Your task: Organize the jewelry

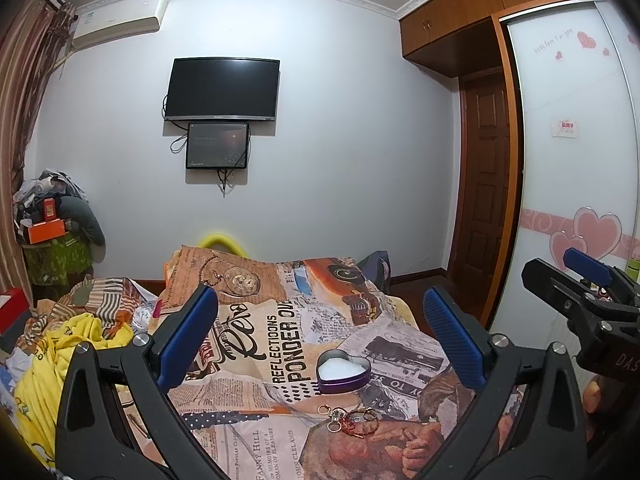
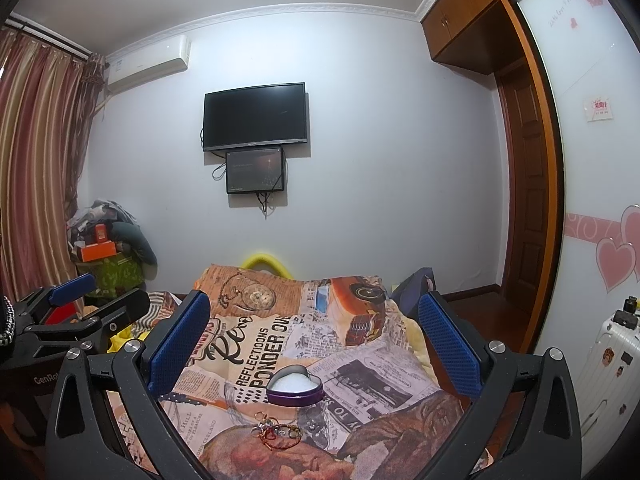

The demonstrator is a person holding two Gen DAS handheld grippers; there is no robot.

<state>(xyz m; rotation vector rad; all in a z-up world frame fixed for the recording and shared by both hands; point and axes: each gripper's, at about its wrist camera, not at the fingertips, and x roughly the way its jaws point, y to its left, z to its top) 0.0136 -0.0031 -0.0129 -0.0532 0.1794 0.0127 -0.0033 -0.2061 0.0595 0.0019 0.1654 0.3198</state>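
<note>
Both grippers, left gripper (image 1: 320,328) and right gripper (image 2: 316,336), hovering wide open, holding nothing; jewelry pile (image 2: 276,434) lying tangled beside heart tin (image 2: 295,390); advising pinching single ring, lifting slowly

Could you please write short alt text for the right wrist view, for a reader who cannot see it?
The open right gripper hovers over a bed whose newspaper-print blanket holds an open heart-shaped tin with white lining and, nearer the camera, a small pile of jewelry. The left gripper shows at the left edge; a dark television hangs on the far wall.
</note>
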